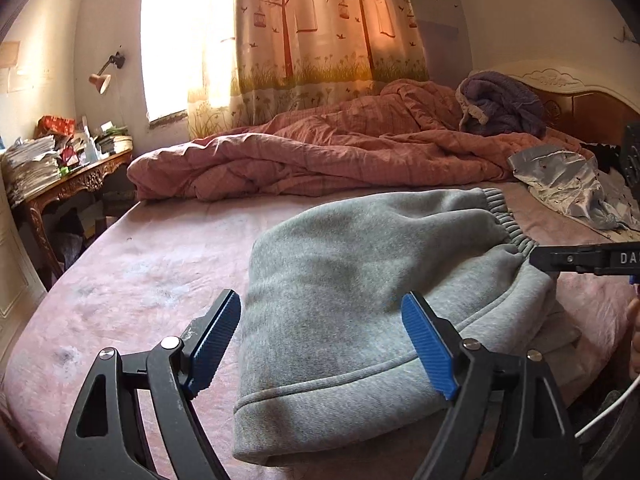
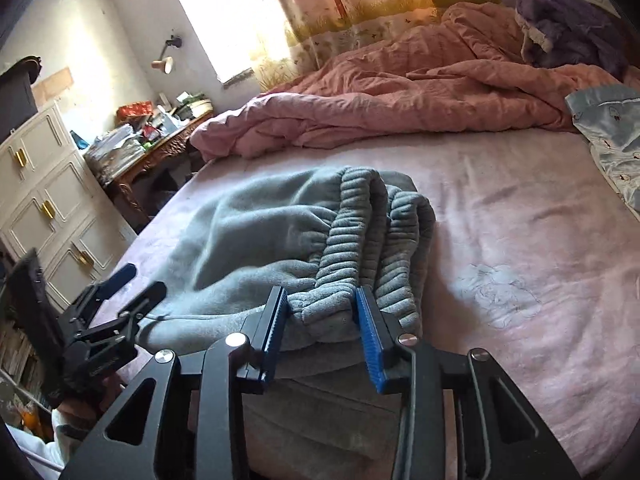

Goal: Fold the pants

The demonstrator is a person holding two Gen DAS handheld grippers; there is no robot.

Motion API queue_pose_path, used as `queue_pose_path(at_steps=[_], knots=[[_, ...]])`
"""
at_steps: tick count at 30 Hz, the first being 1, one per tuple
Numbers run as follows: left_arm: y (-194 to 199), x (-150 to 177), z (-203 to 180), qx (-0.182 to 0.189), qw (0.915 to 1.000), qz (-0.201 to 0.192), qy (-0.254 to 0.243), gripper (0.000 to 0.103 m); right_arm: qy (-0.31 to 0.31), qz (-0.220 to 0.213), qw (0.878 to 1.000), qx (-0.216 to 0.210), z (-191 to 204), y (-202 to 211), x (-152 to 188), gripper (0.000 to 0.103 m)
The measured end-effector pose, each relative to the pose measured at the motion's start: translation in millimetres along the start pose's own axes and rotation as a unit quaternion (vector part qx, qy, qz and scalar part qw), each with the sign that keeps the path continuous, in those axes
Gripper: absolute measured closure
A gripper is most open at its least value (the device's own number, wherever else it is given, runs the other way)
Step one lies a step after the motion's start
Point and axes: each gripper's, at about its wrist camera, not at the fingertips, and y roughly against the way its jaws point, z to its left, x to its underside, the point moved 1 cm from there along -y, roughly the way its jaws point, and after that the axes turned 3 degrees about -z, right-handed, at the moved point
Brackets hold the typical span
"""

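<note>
Well, step in hand: the grey pants [image 1: 360, 264] lay already doubled on the pink bed sheet [image 1: 140, 264], so I judged the fold to be well along, with tidying or one more fold left.
Left gripper [image 1: 320, 344]: spread wide — the hem end of the pants sat between its blue pads [image 1: 216, 336], but neither pad pressed the cloth.
Right gripper [image 2: 322, 332]: partly spread, with the ribbed waistband [image 2: 376, 232] bunched right between its fingers; whether the pads actually pinched the fabric I could not tell, though a gap seemed to show on the inner side.
Pants relative to left gripper: straight ahead and below, the hem directly under the fingertips, the body running away forward and to the right.
Pants relative to right gripper: waistband just ahead of the fingertips, the rest stretching off forward and to the left.
Grippers to each other: well apart — one at each end of the bundle.
Next move, my guess: both would need to bite their ends firmly, lift together and carry one end over the other, keeping the edges lined up.
Risk: thick fleece could slip from a shallow grip.
</note>
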Motion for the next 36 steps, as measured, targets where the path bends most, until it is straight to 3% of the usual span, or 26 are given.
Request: queue_pose_path(at_steps=[3,6,7,8,9,12,16,18,21,23,28,32,36], knots=[[-2,0,-5,-0.003,0.9999,0.000,-0.013,0.021,-0.043,0.005,0.999,-0.013,-11,-1,0,0.065],[-8,1,-5,-0.011,0.9998,0.008,-0.014,0.021,-0.039,-0.004,0.999,-0.010,-9,11,2,0.076],[-7,1,-3,-0.009,0.9999,0.008,-0.010,0.021,-0.032,-0.011,0.999,-0.003,-6,15,2,0.080],[-6,1,-1,-0.004,1.0000,0.004,-0.003,0.021,-0.025,-0.015,0.999,0.015,-3,21,2,0.093],[-2,1,2,0.003,1.0000,-0.003,0.006,0.021,-0.021,-0.014,0.999,0.035,0,26,1,0.093],[4,0,11,0.004,0.9995,-0.019,0.026,0.020,-0.024,-0.025,0.999,0.039,8,43,-1,0.093],[2,0,14,0.002,0.9992,-0.015,0.036,0.020,-0.002,-0.039,0.997,0.061,22,57,3,0.093],[-1,0,13,-0.001,0.9994,-0.008,0.033,0.019,0.009,-0.024,0.996,0.090,20,46,9,0.093],[-18,6,9,-0.016,0.9988,0.041,0.022,0.014,0.021,0.020,0.991,0.128,9,13,24,0.093],[-35,11,7,-0.016,0.9959,0.087,0.018,0.014,0.036,0.008,0.989,0.141,14,16,23,0.092],[-36,14,11,-0.001,0.9946,0.097,0.037,0.013,0.039,-0.014,0.990,0.135,17,34,5,0.089],[-34,14,9,-0.004,0.9949,0.095,0.033,0.013,0.030,-0.044,0.990,0.134,14,40,-22,0.072],[-33,14,8,-0.004,0.9949,0.095,0.033,0.013,0.024,-0.051,0.993,0.104,13,28,-49,0.072]])
